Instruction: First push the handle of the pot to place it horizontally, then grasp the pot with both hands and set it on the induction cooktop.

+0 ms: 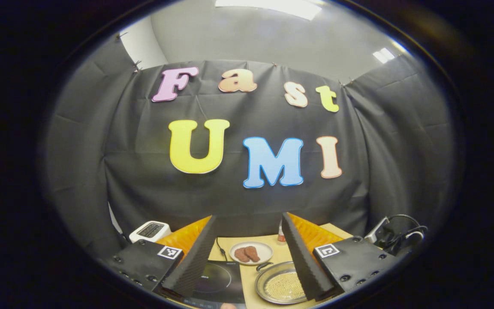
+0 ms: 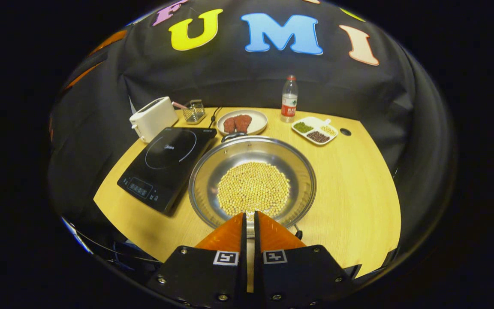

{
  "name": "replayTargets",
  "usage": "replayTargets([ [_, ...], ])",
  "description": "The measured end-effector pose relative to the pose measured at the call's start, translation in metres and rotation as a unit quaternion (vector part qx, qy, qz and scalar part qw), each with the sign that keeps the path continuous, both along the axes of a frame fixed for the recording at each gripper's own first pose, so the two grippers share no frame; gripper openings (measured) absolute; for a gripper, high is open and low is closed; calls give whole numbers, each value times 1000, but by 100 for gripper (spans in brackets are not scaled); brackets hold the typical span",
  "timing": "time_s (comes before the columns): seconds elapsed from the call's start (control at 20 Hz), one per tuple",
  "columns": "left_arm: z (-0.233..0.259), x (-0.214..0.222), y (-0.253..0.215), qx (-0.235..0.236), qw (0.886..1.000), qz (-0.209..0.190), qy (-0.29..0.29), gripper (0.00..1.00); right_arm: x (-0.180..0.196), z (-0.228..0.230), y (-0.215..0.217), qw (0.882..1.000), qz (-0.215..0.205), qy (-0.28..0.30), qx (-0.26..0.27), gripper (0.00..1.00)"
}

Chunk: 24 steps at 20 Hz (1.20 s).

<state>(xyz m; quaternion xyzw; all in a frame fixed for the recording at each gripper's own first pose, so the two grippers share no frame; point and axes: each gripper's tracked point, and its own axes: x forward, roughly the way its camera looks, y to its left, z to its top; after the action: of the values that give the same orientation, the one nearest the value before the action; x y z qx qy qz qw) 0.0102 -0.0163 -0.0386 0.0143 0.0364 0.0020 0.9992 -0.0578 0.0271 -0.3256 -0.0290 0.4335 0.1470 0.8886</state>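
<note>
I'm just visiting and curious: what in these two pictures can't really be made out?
- Pot, right gripper view: its near rim and handle sit behind the right hand-held gripper.
- Pot, left gripper view: its right part is covered by the left hand-held gripper's finger.
- Cooktop: panel markings too small.
- Rack by the toaster: contents too small.

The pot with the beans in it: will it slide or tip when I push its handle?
The pot looks like smooth metal on a bare wooden table, so it probably pivots or slides. It is wide and shallow, so tipping seems unlikely. The loose beans may shift.
</note>
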Motion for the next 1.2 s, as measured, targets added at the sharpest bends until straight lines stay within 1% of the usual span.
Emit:
replayTargets([
  [0.15,-6,0,3,-2,1000,4,6,95,-10,-24,6,999,3,50,8,7],
  [0.3,-10,0,4,-3,1000,8,12,95,-23,-45,11,995,0,102,17,7],
  [0.55,-5,-4,15,-2,1000,24,7,95,-28,-67,3,988,-15,153,17,7],
  [0.65,-6,-3,23,-5,999,32,9,95,-27,-74,-3,986,-21,165,12,7],
  [0.8,-12,-6,26,-16,999,39,16,95,-30,-78,-5,984,-24,174,22,7],
  [0.9,-13,-5,26,-19,999,41,17,99,-29,-78,-8,985,-24,173,19,7],
  [1.05,-12,-2,21,-17,999,36,18,95,-25,-78,-16,985,-32,171,14,7],
  [1.2,-8,3,11,-14,1000,25,13,95,-19,-80,-30,985,-46,165,4,7],
])
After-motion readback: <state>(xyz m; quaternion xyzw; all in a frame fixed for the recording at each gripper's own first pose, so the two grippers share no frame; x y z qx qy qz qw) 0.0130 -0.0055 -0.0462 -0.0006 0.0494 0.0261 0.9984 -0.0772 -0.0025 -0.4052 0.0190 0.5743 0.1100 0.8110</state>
